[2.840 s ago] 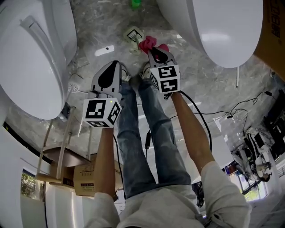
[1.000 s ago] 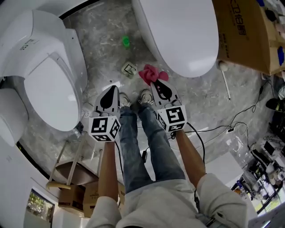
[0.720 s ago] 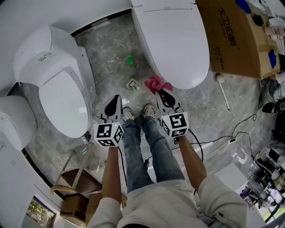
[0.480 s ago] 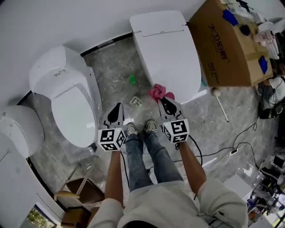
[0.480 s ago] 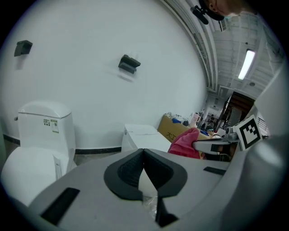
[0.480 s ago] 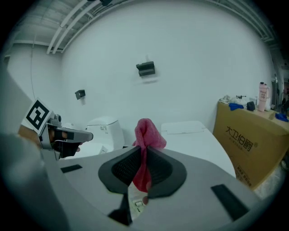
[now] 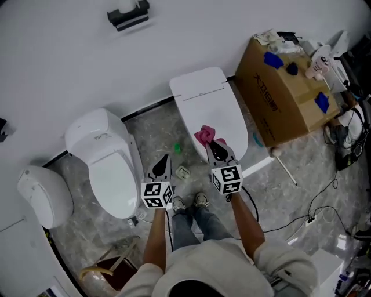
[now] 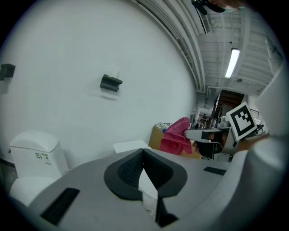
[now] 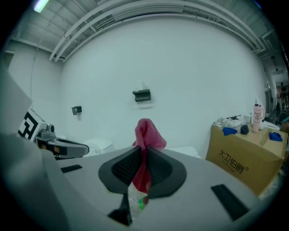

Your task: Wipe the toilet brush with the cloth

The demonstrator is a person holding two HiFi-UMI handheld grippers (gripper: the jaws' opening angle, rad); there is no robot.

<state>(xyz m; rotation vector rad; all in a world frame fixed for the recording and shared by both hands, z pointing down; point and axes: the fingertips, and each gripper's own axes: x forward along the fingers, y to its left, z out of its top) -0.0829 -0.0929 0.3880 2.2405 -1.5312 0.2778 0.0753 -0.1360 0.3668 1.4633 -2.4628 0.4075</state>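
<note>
I look down on a plain white wall (image 7: pixel 69 58) filling the top of the frame, with a small black fixture (image 7: pixel 127 13) mounted at upper left. Below it is a grey marbled floor (image 7: pixel 301 156). Three white toilets stand along the wall: a rounded one (image 7: pixel 43 194) at far left, a second toilet (image 7: pixel 107 159) beside it, and a square-lidded toilet (image 7: pixel 200 96) at centre. A cardboard box (image 7: pixel 284 98) sits at upper right, and black cables (image 7: pixel 316 212) trail at lower right.

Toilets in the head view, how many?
3. One against the wall beside the cardboard box, one to its left, and a rounded white one furthest left, probably a toilet too. None looks hidden.
</note>
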